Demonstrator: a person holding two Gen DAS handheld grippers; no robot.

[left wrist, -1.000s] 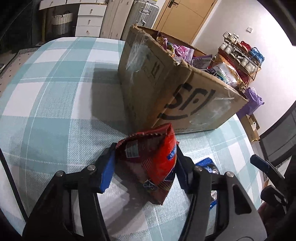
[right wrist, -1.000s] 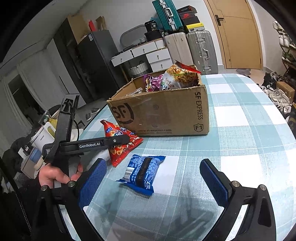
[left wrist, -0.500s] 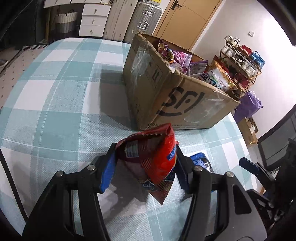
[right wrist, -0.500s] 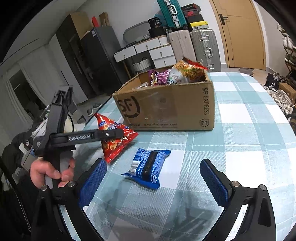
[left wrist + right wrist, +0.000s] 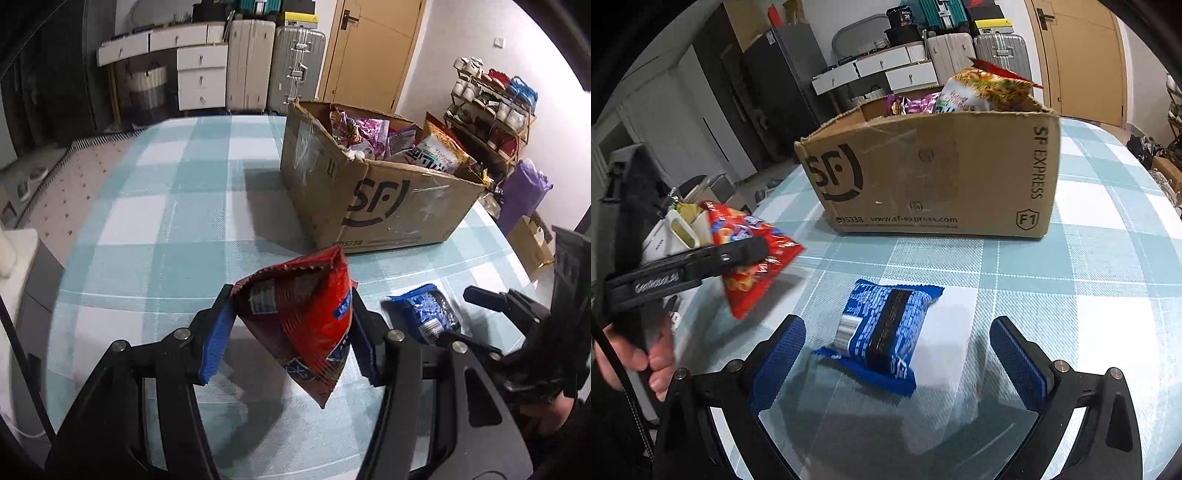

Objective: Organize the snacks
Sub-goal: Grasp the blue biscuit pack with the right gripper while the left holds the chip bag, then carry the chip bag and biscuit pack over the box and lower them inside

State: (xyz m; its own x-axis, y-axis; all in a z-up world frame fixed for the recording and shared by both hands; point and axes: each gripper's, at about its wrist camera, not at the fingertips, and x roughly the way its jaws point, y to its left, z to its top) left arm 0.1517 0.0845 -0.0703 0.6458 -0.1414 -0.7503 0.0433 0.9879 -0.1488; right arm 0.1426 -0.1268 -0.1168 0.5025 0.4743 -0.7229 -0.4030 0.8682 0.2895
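My left gripper [image 5: 291, 332] is shut on a red snack bag [image 5: 306, 317] and holds it up above the checked tablecloth; the bag also shows in the right wrist view [image 5: 750, 254], left of centre. My right gripper [image 5: 897, 354] is open and empty, its jaws standing to either side of a blue snack packet [image 5: 886, 328] that lies flat on the table. The same packet shows in the left wrist view [image 5: 428, 310]. An open cardboard box [image 5: 934, 177] marked SF Express, full of snack bags, stands beyond both; it also shows in the left wrist view [image 5: 376, 195].
The table [image 5: 1108, 277] carries a teal and white checked cloth. Suitcases [image 5: 277, 70] and drawers stand at the far wall. A shoe rack [image 5: 491, 110] is right of the box. A white container [image 5: 679, 232] sits off the table's left edge.
The left gripper has lifted the red bag higher off the table. The right gripper has moved in closer to the blue packet, which now sits between its open jaws.
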